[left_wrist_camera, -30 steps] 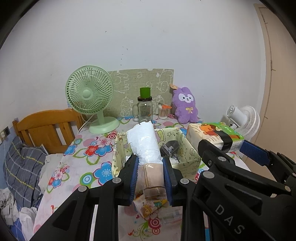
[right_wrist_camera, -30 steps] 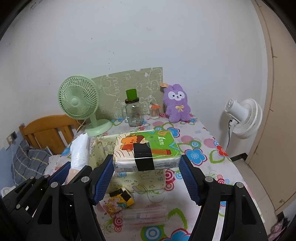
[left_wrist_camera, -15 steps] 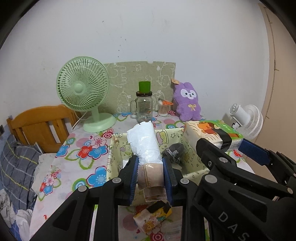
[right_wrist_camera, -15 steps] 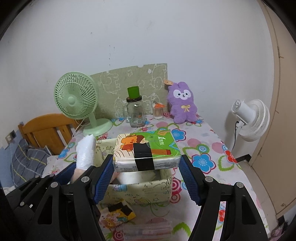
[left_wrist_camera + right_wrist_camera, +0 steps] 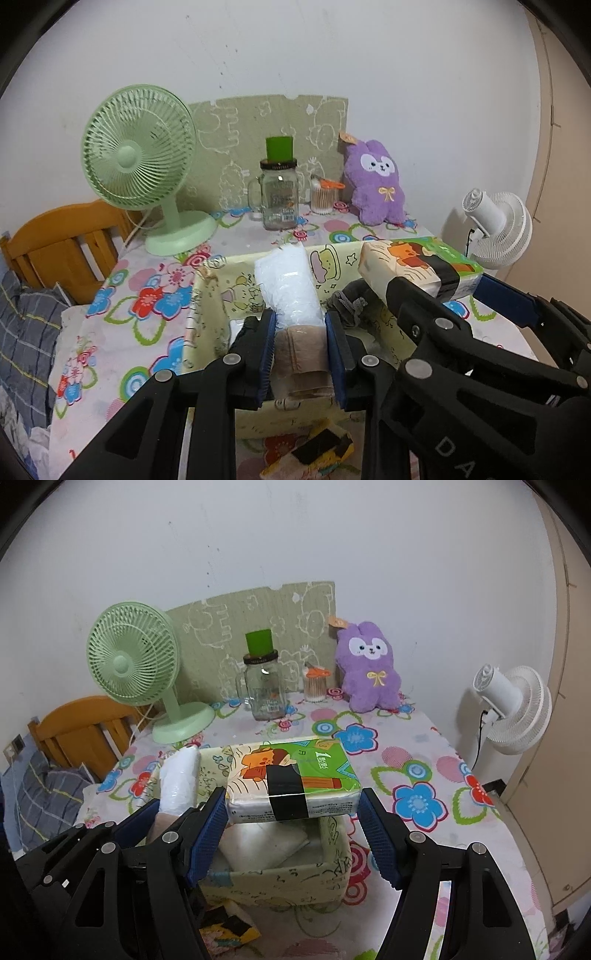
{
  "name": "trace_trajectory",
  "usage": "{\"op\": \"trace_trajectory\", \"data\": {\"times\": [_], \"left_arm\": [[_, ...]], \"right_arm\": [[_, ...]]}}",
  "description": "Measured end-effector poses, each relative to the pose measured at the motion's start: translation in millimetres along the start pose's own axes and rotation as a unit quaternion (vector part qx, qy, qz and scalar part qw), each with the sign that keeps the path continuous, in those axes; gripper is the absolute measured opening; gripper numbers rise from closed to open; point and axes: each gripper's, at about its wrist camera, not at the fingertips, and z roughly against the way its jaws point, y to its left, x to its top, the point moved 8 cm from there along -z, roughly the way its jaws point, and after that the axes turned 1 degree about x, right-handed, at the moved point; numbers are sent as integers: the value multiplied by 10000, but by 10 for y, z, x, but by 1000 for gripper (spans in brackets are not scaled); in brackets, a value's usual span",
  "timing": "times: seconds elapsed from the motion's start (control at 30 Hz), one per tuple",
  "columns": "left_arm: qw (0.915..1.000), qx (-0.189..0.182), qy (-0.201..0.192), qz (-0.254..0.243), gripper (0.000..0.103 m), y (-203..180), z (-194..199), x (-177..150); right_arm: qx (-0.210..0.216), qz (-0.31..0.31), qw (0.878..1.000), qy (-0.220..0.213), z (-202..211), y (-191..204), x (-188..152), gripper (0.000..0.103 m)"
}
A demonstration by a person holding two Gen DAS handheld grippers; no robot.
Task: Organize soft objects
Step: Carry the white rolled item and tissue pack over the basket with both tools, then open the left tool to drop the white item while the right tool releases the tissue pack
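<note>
My left gripper [image 5: 300, 317] is shut on a soft bundle [image 5: 288, 284], white plastic wrap at the far end and beige at the near end. It hangs over the left part of an open yellow cartoon-print fabric box [image 5: 207, 295] on the floral table. My right gripper [image 5: 292, 797] is shut on a green tissue pack [image 5: 291, 779] with a black band, just above the same box [image 5: 280, 886]. Inside the box lie a white pillow-like pack [image 5: 266, 845] and a grey cloth item [image 5: 347, 302].
At the back stand a green fan [image 5: 133, 661], a glass jar with a green lid [image 5: 264, 686], a cotton-swab cup [image 5: 316, 686] and a purple plush rabbit [image 5: 371, 668]. A white fan [image 5: 517, 709] is off the table's right. A small yellow-and-black pack [image 5: 321, 446] lies before the box.
Both grippers have moved forward and a little down with their loads, from in front of the box to over it. The fans, jar and plush look closer.
</note>
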Motion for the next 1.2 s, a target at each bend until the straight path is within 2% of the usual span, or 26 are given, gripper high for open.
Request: {"op": "trace_trajectory", "data": {"times": [0.1,0.2,0.27,0.63,0.77,1.0,1.17,1.2], "left_arm": [[9999,-43,94,0,32,-2,-99,-21],[9998,-70,181,-1,42,5,-172,-42],[9996,-115,263,-6,55,9,-202,-58],[9990,111,433,-51,68,196,-281,-39],[9989,214,418,30,78,266,-288,-17],[9984,326,418,214,87,371,-316,-13],[9980,359,478,185,91,384,-355,-45],[9981,359,474,168,92,380,-353,-48]], "right_arm": [[-1,-3,10000,66,-97,-9,-10,74],[24,20,9999,128,-179,-7,-22,74],[44,30,9998,165,-231,6,-29,74],[329,81,9991,246,-417,202,9,73],[387,108,9989,242,-450,260,42,73],[570,76,9980,280,-569,359,66,74],[654,-7,9970,414,-660,385,16,77],[652,-17,9969,442,-668,385,5,81]]}}
